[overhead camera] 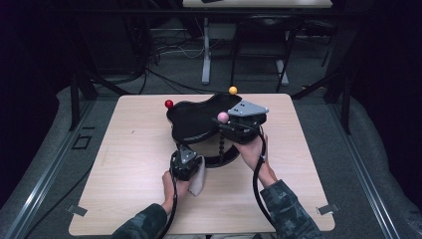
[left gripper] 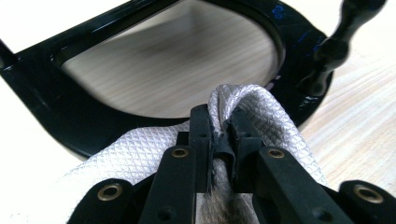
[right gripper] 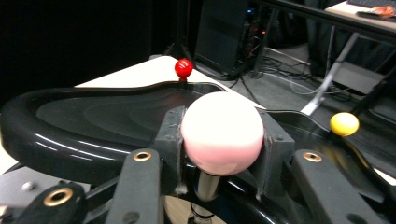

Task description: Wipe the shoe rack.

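left gripper (left gripper: 219, 135) clamped on the white cloth (left gripper: 261, 116) at the black stand's lower ring (left gripper: 299, 51), right gripper (right gripper: 219, 140) squeezing the pink ball (right gripper: 222, 133); could probably slip off, tipping the stand.

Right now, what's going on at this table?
A person at a wooden table is cleaning a glossy black tiered stand. The right gripper is clamped on the pink ball topping one post, steadying the stand. The left gripper pinches a white cloth against the rim of the lower tier. A red ball and a yellow ball top the other posts.
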Demonstrator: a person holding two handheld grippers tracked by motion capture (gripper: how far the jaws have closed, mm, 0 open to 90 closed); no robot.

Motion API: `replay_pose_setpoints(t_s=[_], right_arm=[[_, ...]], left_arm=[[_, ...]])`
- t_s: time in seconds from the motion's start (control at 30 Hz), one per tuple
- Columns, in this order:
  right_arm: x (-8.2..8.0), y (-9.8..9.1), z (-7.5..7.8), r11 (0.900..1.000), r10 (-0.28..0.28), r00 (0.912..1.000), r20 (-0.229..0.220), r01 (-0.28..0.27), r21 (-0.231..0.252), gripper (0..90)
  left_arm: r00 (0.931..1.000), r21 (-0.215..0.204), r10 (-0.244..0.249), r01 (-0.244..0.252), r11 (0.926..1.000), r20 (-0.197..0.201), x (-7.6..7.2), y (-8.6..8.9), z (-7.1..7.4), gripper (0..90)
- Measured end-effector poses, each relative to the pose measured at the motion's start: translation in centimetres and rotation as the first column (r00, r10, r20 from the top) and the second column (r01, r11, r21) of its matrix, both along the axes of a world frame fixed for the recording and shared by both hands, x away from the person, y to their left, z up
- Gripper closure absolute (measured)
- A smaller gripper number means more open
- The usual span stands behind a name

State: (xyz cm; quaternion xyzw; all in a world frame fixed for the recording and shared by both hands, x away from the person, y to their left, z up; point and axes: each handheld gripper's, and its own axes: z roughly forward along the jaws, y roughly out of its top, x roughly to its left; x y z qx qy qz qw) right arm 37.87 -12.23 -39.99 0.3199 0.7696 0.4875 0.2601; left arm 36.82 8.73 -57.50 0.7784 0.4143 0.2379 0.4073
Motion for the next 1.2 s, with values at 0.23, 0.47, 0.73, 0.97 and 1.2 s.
replay_pose_setpoints(t_s=[0.23, 0.47, 0.73, 0.97, 1.2], right_arm=[[0.4, -1.3, 0.0, 0.9956, 0.085, 0.9959, -0.031, -0.084, 0.041, 60.1], [0.1, -1.3, -0.1, 0.9975, 0.067, 0.9976, -0.019, -0.066, 0.026, 59.9], [0.0, -1.3, -0.1, 0.9984, 0.051, 0.9986, -0.017, -0.05, 0.026, 60.0], [0.0, -1.3, -0.2, 0.9976, 0.058, 0.9982, -0.016, -0.057, 0.04, 60.0], [0.0, -1.3, -0.3, 0.9973, 0.057, 0.9982, -0.018, -0.056, 0.046, 60.0]], left_arm=[[0.9999, 0.009, 0.014, -0.014, 0.9999, -0.006, 0.1, 0.9, 0.1, 82.1], [0.9986, -0.002, 0.052, -0.052, 0.9986, -0.002, 0.9, 2.1, -0.3, 82.2], [0.9928, 0.007, 0.12, -0.12, 0.9928, -0.007, 2.5, 4.1, -0.2, 82.3], [0.9855, -0.029, 0.168, -0.169, 0.9852, -0.023, 4.3, 5.8, -0.4, 82.4], [0.9824, 0.022, 0.186, -0.186, 0.9823, -0.014, 6.0, 6.5, -0.4, 82.4]])
